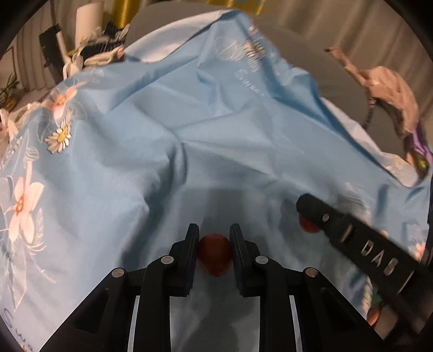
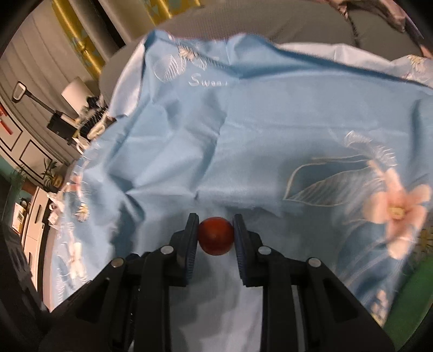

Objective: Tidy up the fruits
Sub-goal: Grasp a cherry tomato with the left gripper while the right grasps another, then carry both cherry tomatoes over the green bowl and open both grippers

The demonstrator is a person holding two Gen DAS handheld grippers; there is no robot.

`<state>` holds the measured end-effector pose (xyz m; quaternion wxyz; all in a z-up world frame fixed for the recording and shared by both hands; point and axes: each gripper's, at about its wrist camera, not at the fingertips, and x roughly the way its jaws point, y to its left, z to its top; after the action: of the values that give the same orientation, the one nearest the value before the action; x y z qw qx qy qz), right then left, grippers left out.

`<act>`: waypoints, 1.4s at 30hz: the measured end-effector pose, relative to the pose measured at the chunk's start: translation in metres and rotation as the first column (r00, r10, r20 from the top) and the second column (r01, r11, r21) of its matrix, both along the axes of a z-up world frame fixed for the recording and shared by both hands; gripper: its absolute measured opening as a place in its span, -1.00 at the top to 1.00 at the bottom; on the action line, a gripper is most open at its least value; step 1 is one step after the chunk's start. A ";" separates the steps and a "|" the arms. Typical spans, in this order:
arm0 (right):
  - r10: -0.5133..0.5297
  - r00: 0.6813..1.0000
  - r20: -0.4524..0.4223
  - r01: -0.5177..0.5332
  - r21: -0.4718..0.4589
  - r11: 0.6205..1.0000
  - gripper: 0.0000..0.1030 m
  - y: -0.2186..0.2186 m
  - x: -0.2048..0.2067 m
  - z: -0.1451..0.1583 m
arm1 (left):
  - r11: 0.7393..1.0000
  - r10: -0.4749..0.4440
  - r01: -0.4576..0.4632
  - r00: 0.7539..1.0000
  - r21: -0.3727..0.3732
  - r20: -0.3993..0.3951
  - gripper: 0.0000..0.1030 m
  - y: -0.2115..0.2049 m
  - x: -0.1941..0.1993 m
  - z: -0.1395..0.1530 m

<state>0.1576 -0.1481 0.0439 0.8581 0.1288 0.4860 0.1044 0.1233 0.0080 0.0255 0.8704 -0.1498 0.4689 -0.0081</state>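
Note:
My left gripper (image 1: 213, 230) is shut on a small dark red fruit (image 1: 215, 254), held between its two black fingers above the blue flowered cloth (image 1: 189, 130). My right gripper (image 2: 215, 219) is shut on a second small red fruit (image 2: 216, 235), held above the same cloth (image 2: 257, 130). In the left wrist view the right gripper's black finger (image 1: 360, 243) reaches in from the right, and its red fruit (image 1: 307, 224) peeks out beneath it.
The wrinkled cloth covers a bed or sofa. A lamp (image 1: 88, 21) and dark clutter (image 1: 92, 51) stand at the far left. A pinkish garment (image 1: 389, 94) lies at the right edge. Something green (image 2: 411, 292) lies at the lower right.

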 end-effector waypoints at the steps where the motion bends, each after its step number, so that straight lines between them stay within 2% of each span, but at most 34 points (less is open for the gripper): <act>1: -0.004 1.000 0.010 0.004 -0.002 1.000 0.49 -0.002 -0.005 0.007 | 1.000 -0.012 0.011 1.000 0.002 0.024 0.55 -0.002 -0.007 0.008; 8: -0.070 0.997 0.037 0.071 -0.015 0.997 0.49 -0.033 -0.059 0.043 | 0.994 -0.111 0.113 0.981 -0.001 0.159 0.55 -0.021 -0.043 0.053; 12: -0.161 0.985 0.064 0.161 0.016 0.987 0.49 -0.058 -0.107 0.043 | 0.986 -0.163 0.167 0.965 -0.003 0.204 0.55 -0.028 -0.057 0.068; 16: -0.224 0.970 0.097 0.218 0.067 0.974 0.49 -0.072 -0.136 0.040 | 0.976 -0.216 0.217 0.948 0.020 0.234 0.55 -0.035 -0.070 0.078; 20: -0.260 0.958 0.118 0.255 0.057 0.965 0.49 -0.080 -0.142 0.041 | 0.972 -0.231 0.233 0.940 0.022 0.252 0.55 -0.040 -0.077 0.083; 25: -0.273 0.954 0.120 0.267 0.066 0.961 0.49 -0.086 -0.143 0.041 | 0.964 -0.252 0.265 0.926 -0.011 0.280 0.55 -0.043 -0.087 0.093; 31: -0.296 0.943 0.154 0.289 0.068 0.955 0.49 -0.097 -0.154 0.051 | 0.951 -0.294 0.309 0.908 -0.003 0.298 0.55 -0.059 -0.096 0.098; 42: -0.389 0.891 0.236 0.384 0.068 0.921 0.49 -0.129 -0.182 0.076 | 0.898 -0.409 0.439 0.851 -0.021 0.329 0.55 -0.100 -0.113 0.107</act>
<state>-0.0246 -0.2767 0.1200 0.9137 0.2172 0.3401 -0.0484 0.0101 -0.0923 0.1329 0.9025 -0.0808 0.3439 -0.2462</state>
